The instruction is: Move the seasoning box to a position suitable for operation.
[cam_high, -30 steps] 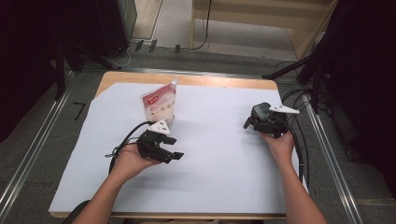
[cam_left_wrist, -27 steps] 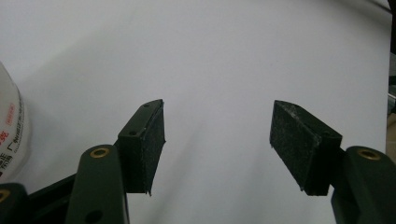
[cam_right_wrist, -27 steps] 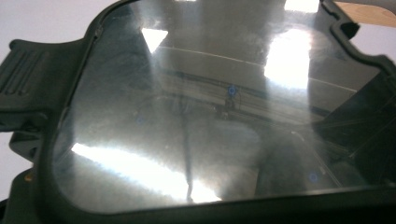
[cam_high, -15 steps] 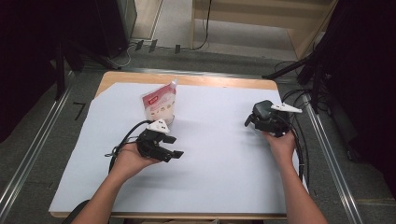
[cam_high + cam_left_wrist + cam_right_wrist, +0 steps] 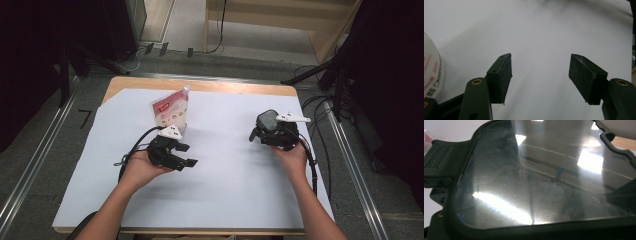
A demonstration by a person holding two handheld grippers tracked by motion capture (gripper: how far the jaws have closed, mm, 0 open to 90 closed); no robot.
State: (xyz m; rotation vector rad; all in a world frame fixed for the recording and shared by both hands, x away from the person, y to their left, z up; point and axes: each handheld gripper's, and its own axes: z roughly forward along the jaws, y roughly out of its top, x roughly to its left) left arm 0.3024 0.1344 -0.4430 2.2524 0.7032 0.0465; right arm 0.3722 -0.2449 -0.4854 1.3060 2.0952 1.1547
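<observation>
A red and white spouted pouch [image 5: 170, 111] stands upright at the back left of the white sheet; its edge [image 5: 431, 72] shows at the left of the left gripper view. Just in front of it my left gripper [image 5: 187, 155] rests in the hand, open, with only bare sheet between its pads [image 5: 540, 75]. On the right, my right gripper [image 5: 259, 131] is shut on a black object with a glossy dark face [image 5: 266, 120]. That face [image 5: 536, 177] sits very close in the right gripper view, reflects ceiling lights and hides the jaws.
A white sheet [image 5: 225, 190] covers the wooden table [image 5: 210, 86], with bare room between the two hands and along the front. Cables trail from both grippers. Metal rails [image 5: 350, 165] and dark stands flank the table.
The right hand has moved a little to the left and upward, carrying the black object with it. The left hand and the pouch have stayed put.
</observation>
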